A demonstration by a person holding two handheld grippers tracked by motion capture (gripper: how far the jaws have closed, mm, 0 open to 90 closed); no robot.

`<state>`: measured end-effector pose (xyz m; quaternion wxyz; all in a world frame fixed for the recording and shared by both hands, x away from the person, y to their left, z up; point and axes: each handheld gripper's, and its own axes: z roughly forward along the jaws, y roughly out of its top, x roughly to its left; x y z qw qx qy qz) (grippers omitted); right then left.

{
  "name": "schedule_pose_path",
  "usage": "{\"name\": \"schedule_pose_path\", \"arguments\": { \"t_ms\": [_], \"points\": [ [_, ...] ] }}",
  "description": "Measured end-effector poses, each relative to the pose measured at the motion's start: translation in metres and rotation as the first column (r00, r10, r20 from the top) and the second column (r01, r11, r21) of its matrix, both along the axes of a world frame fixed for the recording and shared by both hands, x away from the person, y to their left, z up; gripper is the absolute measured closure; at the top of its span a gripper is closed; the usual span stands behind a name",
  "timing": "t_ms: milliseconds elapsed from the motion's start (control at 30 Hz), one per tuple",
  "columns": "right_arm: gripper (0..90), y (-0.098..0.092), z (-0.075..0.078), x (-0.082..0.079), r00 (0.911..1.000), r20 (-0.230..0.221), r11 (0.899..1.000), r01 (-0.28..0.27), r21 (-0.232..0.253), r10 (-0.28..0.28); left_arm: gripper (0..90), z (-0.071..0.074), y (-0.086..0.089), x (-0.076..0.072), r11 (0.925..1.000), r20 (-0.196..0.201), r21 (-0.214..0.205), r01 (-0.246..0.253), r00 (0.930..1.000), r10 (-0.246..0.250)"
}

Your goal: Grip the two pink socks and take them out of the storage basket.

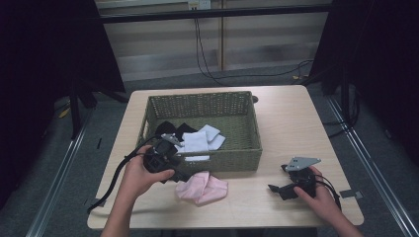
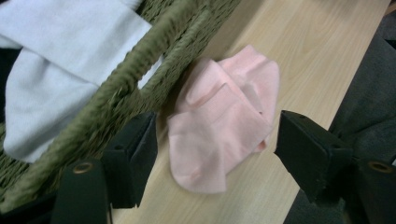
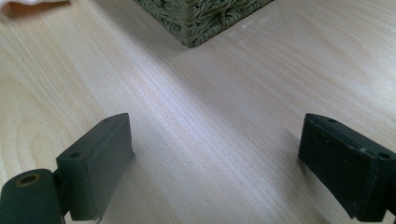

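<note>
We see the left tool (image 2: 217, 149) held low over the near left part of the surface (image 1: 286, 123), just in front of the woven basket (image 1: 225, 160). Its jaws stand wide apart and released, with nothing pressed between the pads. The pink sock (image 2: 224, 126) lies folded on the surface between and just beyond those jaws, touching neither pad. In the high view we see the same pink sock (image 1: 202, 187) resting against the near wall of the basket, just to the right of the left hand (image 1: 141, 175). In the left gripper view the left jaw sits close to the basket wall, beside its handle slot. Inside the basket we see white socks (image 1: 200, 140) near the front wall and dark socks (image 1: 170, 129) behind them to the left. The right tool (image 3: 215, 163) rests low over the near right part of the surface, well apart from the pink sock and from the basket. Its jaws are also spread wide and released, with bare wood between them. A corner of the basket (image 3: 205, 18) appears ahead of the right tool in the right gripper view.
</note>
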<state>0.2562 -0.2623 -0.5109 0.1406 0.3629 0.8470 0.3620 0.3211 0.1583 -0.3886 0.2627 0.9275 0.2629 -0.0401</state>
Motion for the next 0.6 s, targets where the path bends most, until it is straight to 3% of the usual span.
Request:
{"name": "schedule_pose_path", "arguments": {
  "t_ms": [433, 600],
  "points": [
    [9.3, 0.0, 0.0, 0.0, 1.0, 0.0, 1.0, 0.0, 0.0, 0.0, 25.2, -0.014, 0.016, -0.004, 0.9993, 0.012, -0.001, -0.038, 0.9992, 0.038],
    [9.3, 0.0, 0.0, 0.0, 1.0, 0.0, 1.0, 0.0, 0.0, 0.0, 25.0, -0.024, 0.021, -0.006, 0.9991, 0.021, 0.02, -0.036, 0.9991, 0.036]
  ]
}}
